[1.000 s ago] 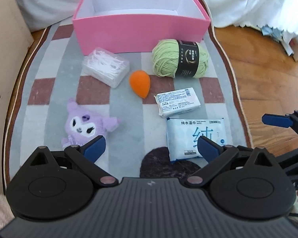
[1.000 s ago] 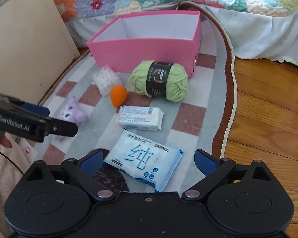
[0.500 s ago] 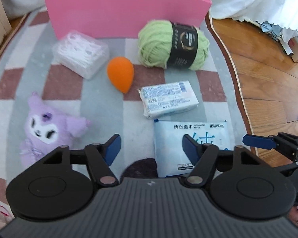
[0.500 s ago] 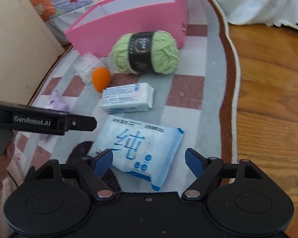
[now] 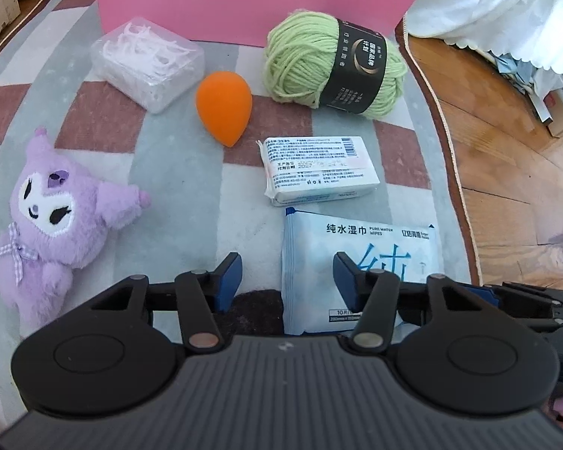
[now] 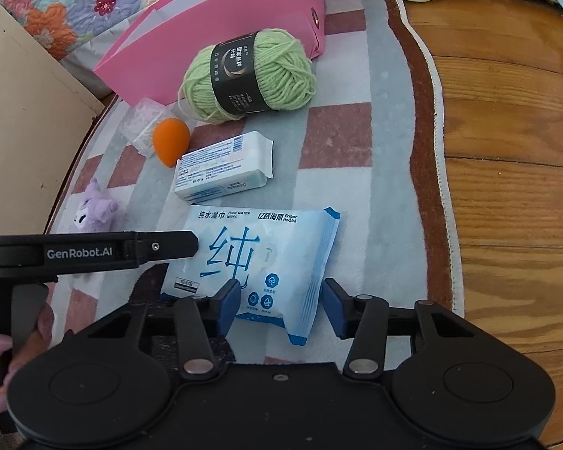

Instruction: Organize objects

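A checked rug (image 5: 169, 172) lies on a wooden floor (image 6: 514, 157), with a quilted bed behind it. At the rug's far edge stands the pink box (image 5: 244, 0), open at the top. In front of it lie a case of floss picks (image 5: 146, 62), an orange sponge (image 5: 224, 107), green yarn (image 5: 334, 63) and a small white pack (image 5: 319, 170); a purple plush (image 5: 60, 217) sits by the left edge.

You are on the first pick: the blue wipes pack (image 6: 259, 262), near the rug's near edge. Your left gripper (image 5: 287, 277) is closing at a middling gap over the pack's left edge. Your right gripper (image 6: 279, 305) is closing with the pack's right end between its jaws, pads apparently not yet pressing. Next, finish both pinches evenly, then lift level; the soft pack will likely sag or slip.
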### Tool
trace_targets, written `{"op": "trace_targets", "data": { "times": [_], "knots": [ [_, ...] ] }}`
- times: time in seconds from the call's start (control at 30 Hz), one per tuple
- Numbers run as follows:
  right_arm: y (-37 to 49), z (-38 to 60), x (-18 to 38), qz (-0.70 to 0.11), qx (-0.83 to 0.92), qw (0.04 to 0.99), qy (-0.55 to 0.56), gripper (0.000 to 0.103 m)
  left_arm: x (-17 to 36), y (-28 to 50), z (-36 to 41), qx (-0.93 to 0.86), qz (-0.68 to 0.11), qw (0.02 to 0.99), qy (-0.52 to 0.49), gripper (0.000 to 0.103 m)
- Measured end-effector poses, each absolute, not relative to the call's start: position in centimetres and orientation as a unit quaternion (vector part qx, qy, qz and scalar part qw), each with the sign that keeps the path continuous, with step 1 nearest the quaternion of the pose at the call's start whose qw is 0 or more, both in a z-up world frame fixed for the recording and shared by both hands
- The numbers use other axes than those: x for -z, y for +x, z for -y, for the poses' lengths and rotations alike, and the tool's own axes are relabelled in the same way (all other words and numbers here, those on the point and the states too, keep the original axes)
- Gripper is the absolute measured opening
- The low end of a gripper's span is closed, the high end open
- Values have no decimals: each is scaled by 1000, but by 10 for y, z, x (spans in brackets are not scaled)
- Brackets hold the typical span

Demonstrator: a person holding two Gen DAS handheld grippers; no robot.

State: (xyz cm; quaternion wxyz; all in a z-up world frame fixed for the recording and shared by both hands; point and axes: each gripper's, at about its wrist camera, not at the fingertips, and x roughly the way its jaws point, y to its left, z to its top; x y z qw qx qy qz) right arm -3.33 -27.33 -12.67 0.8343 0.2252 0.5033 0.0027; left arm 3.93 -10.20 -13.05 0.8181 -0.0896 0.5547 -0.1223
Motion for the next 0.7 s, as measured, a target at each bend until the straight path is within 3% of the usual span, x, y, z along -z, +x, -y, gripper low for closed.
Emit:
{"op": "trace_targets", "data": {
  "times": [0.1, 0.13, 0.17, 0.2, 0.7],
  "knots": [
    [-34, 272, 128, -501, -7, 834, 229, 41, 130, 38, 102, 133, -556, 815, -95, 51],
    [-34, 272, 128, -500, -8, 835, 229, 40, 130, 37, 102, 139, -559, 811, -102, 45],
    [-34, 271, 129, -499, -9, 836, 229, 39, 130, 37, 102, 144, -559, 809, -110, 32],
    [-34, 271, 129, -498, -10, 837, 227, 38, 131, 36, 101, 152, -560, 805, -124, 31],
    [-36, 255, 122, -490, -17, 855, 169, 36, 129, 26, 106, 163, -549, 808, -136, 26]
  ]
}}
